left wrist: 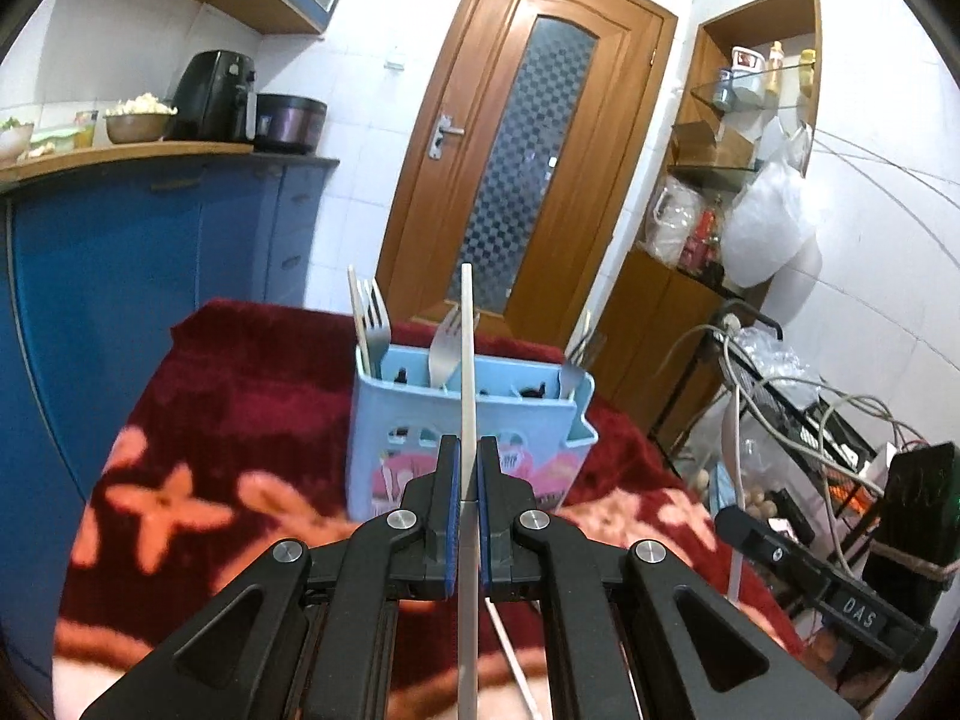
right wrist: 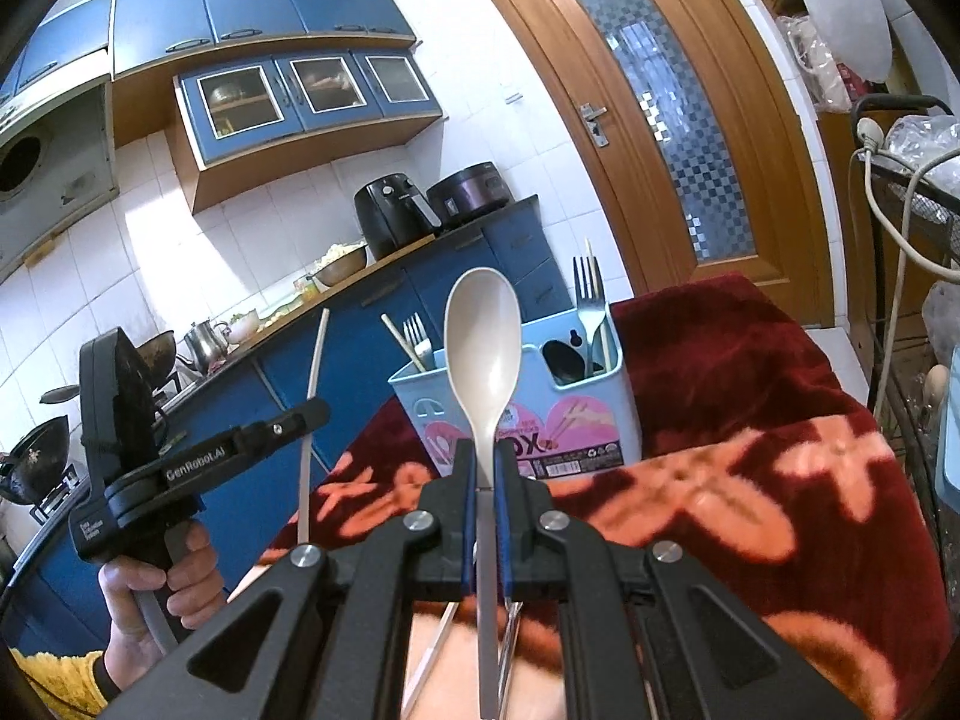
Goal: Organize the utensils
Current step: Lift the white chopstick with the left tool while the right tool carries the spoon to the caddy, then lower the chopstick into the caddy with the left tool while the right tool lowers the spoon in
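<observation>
**A:** What does the person's left side show?

**B:** The left gripper (left wrist: 467, 456) is clamped on a thin pale utensil seen edge-on (left wrist: 467, 348), which stands upright between its blue pads. From the right wrist view, a hand (right wrist: 157, 594) grips that tool's handle.

**A:** And in the middle?

**B:** A light blue utensil caddy (left wrist: 480, 414) stands on a dark red flowered blanket (left wrist: 252, 396), holding forks (left wrist: 373, 324) and a chopstick (left wrist: 359, 324) upright in its compartments.

**A:** To the right?

**B:** The right gripper (right wrist: 485, 465) is closed on a beige spoon (right wrist: 483, 348), bowl up, in front of the caddy.
</observation>
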{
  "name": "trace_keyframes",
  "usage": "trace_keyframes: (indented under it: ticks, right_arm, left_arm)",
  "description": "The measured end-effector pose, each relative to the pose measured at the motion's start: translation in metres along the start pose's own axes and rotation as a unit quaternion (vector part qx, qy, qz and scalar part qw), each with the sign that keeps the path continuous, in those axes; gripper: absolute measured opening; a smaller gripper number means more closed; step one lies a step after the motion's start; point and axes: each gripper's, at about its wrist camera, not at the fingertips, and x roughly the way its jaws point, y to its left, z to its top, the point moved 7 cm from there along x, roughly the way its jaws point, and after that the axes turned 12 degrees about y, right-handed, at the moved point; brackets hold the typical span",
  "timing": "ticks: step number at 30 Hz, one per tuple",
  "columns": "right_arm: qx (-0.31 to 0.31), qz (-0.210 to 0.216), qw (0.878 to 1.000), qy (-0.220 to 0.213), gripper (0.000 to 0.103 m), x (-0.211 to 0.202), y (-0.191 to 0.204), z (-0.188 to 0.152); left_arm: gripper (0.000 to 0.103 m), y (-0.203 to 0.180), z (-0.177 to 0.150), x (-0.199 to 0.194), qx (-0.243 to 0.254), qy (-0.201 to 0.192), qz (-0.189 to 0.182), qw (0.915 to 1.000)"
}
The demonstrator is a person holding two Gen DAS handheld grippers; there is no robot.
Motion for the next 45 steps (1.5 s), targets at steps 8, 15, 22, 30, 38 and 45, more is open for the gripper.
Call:
trace_keyframes:
  ticks: [8, 15, 22, 30, 38, 45]
  right_arm:
    - [0.002, 0.003, 1.0, -0.008, 0.007, 0.005, -0.006, 0.008]
    - [0.002, 0.005, 1.0, -0.006, 0.007, 0.011, -0.011, 0.014]
    - [0.001, 0.001, 1.0, -0.002, 0.007, 0.018, -0.017, 0.017]
    - [-0.005, -0.011, 1.0, -0.002, 0.007, 0.024, -0.025, 0.027]
    - [-0.038, -0.026, 0.998, -0.042, 0.007, 0.045, -0.026, 0.078]
    - [-0.049, -0.035, 0.995, -0.078, 0.007, 0.081, -0.027, 0.122]
  left_arm:
    - [0.004, 0.002, 0.042, 0.002, -0.012, -0.055, 0.004, 0.9984]
    - [0.004, 0.003, 0.088, 0.006, -0.001, -0.132, 0.033, 0.9907]
    - [0.004, 0.003, 0.115, 0.024, 0.017, -0.188, 0.074, 0.9791]
    - [0.004, 0.02, 0.111, 0.063, 0.01, -0.186, 0.101, 0.9772]
    - [0.004, 0.027, 0.096, 0.083, 0.008, -0.178, 0.104, 0.9785]
    - [0.004, 0.028, 0.089, 0.088, 0.01, -0.175, 0.099, 0.9794]
